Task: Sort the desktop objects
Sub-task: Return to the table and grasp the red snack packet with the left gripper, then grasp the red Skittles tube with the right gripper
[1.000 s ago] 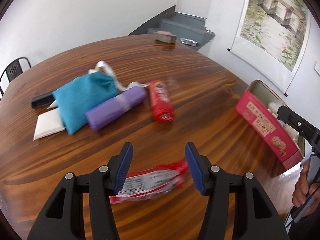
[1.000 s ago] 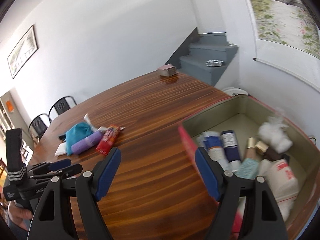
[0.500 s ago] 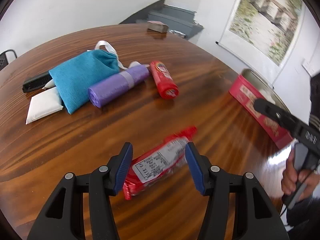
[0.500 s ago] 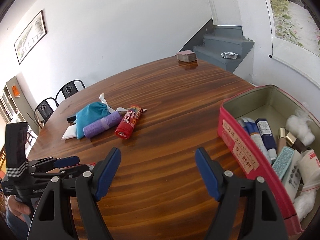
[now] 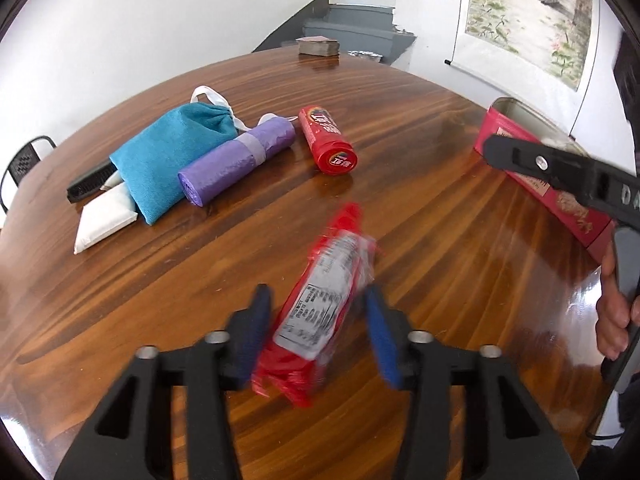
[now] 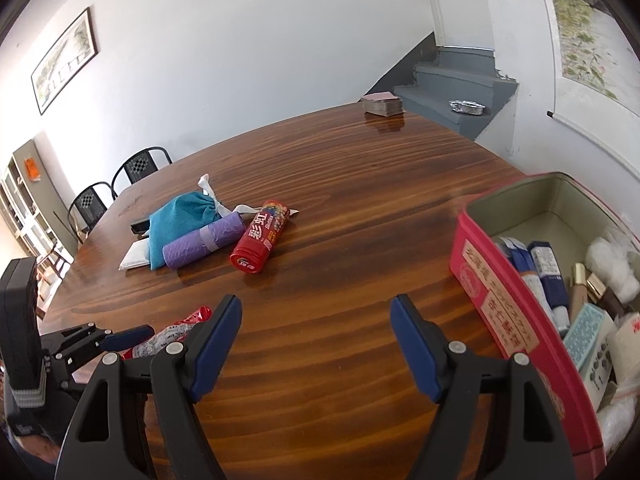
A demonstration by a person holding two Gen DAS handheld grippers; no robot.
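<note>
A red snack packet (image 5: pixel 320 304) with a white label lies on the wooden table (image 5: pixel 420 208), lengthwise between the fingers of my left gripper (image 5: pixel 316 328). The fingers are open around it and do not press it. It also shows in the right wrist view (image 6: pixel 168 336). My right gripper (image 6: pixel 316 344) is open and empty above the table, left of the red tin box (image 6: pixel 508 320). The tin holds tubes, bottles and cotton. A red candy tube (image 5: pixel 328 140), a purple bag roll (image 5: pixel 236 160) and a teal pouch (image 5: pixel 172 152) lie farther back.
A white packet (image 5: pixel 102 220) and a black comb (image 5: pixel 86 186) lie beside the pouch. A deck of cards (image 5: pixel 318 46) sits at the far table edge. Chairs (image 6: pixel 116 184) stand at the far left. Grey steps (image 6: pixel 456 84) rise behind the table.
My left gripper has turned and closed in, so the red packet now lies lengthwise between its fingers. My right gripper has swung left, away from over the tin.
</note>
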